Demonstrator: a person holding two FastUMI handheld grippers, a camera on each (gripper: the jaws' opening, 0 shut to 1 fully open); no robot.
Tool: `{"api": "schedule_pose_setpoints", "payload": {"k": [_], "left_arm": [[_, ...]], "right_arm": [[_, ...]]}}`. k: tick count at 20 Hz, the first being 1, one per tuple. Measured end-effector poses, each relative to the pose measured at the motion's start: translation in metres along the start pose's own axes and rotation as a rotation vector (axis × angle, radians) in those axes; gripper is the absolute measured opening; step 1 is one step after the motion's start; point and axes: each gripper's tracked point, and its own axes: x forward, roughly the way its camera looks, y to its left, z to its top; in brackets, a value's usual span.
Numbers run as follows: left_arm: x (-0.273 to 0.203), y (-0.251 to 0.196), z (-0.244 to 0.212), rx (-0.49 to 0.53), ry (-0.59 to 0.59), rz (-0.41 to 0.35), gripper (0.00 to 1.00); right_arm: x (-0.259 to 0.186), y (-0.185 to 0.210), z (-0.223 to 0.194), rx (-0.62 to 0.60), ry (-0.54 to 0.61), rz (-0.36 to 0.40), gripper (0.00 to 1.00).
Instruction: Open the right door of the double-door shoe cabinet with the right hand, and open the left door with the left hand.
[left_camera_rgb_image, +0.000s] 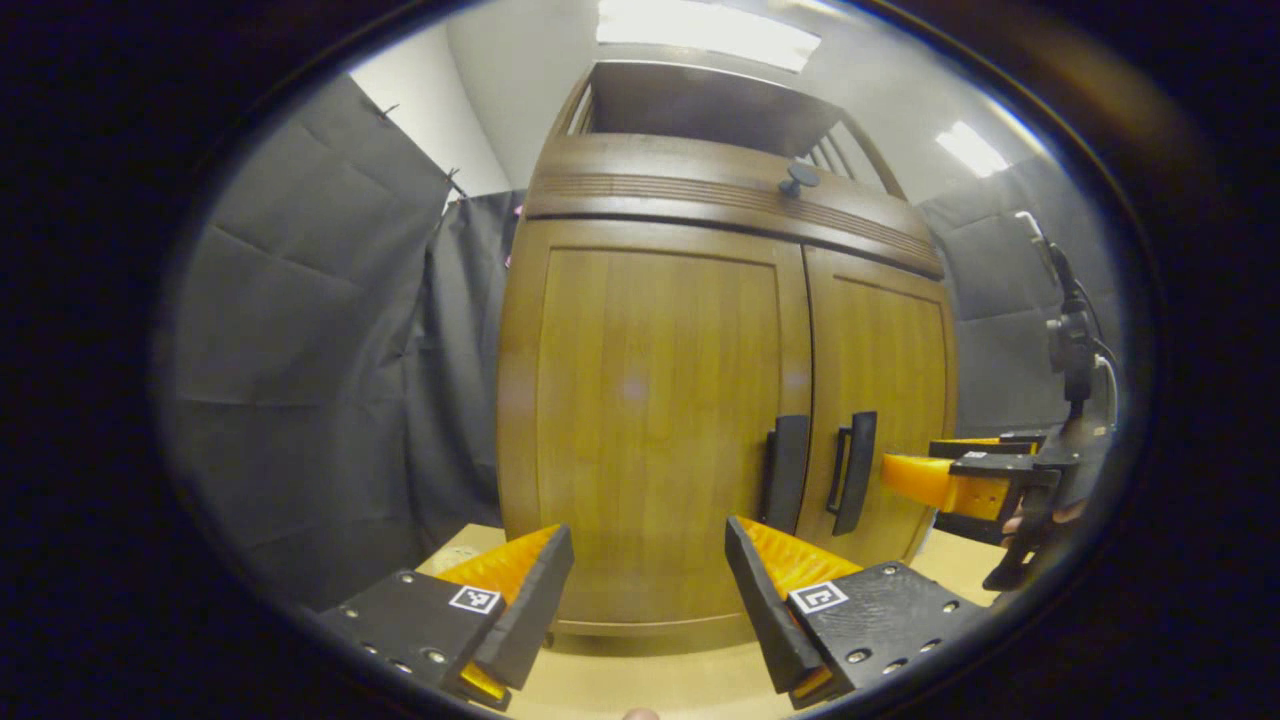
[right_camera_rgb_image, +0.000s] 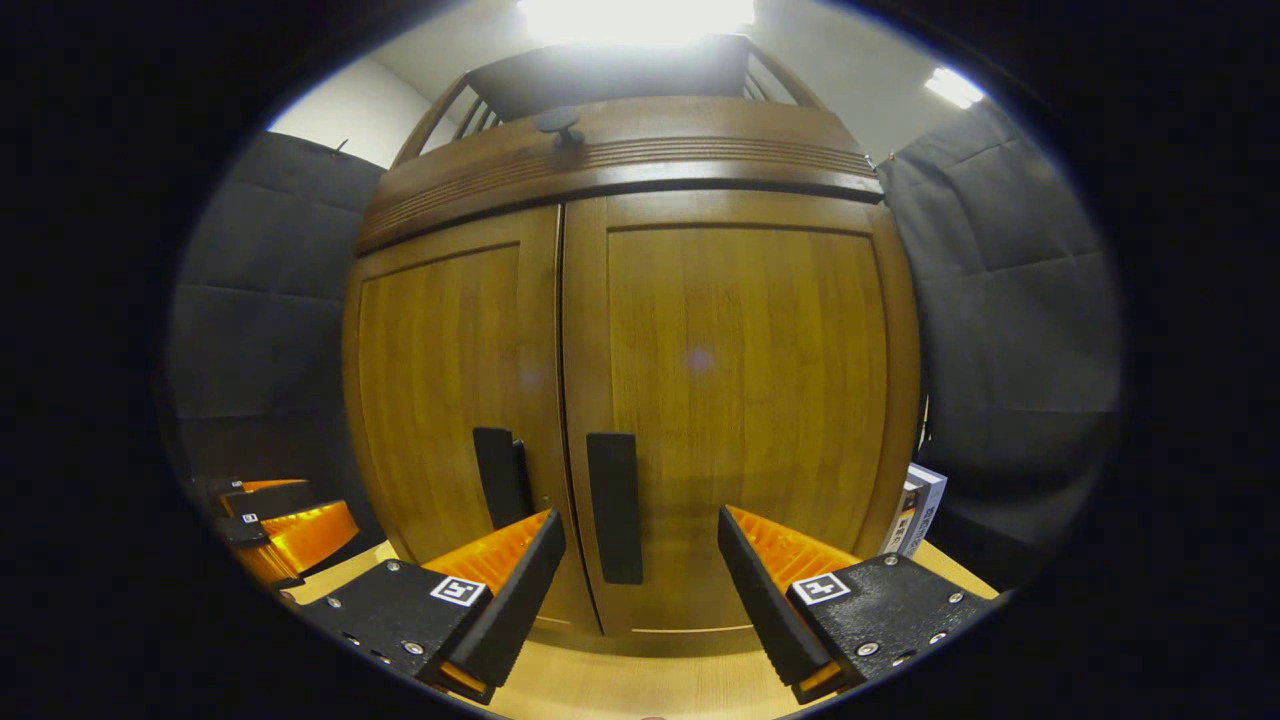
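Both hand-held grippers, left (left_camera_rgb_image: 650, 565) & right (right_camera_rgb_image: 640, 550), spread wide; shoe cabinet (right_camera_rgb_image: 640, 400) doors closed.

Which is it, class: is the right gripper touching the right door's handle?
Apart. The right gripper view shows the open right gripper short of the right door's handle, with neither finger on it.

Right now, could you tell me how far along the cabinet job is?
Nothing is done: the right door and left door are both shut. In hand: the right claw is open, lined up on the right handle. Left: the open left claw must reach the left handle.
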Motion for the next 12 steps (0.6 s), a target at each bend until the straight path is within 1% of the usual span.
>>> {"api": "schedule_pose_setpoints", "payload": {"k": [2, 3, 5, 6, 8, 10, 12], "left_arm": [[0.01, 0.006, -0.007, 0.019, 0.019, 0.014, 0.88], [0.013, 0.007, -0.008, 0.026, 0.024, 0.019, 0.92], [0.014, 0.003, -0.01, 0.031, 0.028, 0.01, 0.92], [0.011, 0.004, -0.01, 0.031, 0.026, 0.009, 0.84], [0.009, 0.004, -0.01, 0.022, 0.023, 0.017, 0.92], [0.009, 0.007, -0.007, 0.013, 0.029, 0.016, 0.92], [0.009, 0.008, -0.005, 0.007, 0.032, 0.025, 0.92]], "right_arm": [[0.016, -0.002, -0.003, 0.007, 0.011, -0.007, 0.95], [0.025, -0.005, -0.004, 0.004, 0.012, -0.016, 0.95], [0.037, 0.001, -0.01, 0.002, 0.015, -0.03, 0.95], [0.04, 0.006, -0.01, 0.0, 0.017, -0.032, 0.95], [0.045, 0.01, -0.014, -0.016, 0.022, -0.039, 0.95], [0.053, 0.014, -0.017, -0.036, 0.028, -0.049, 0.96], [0.061, 0.021, -0.03, -0.039, 0.046, -0.04, 0.94]]}}
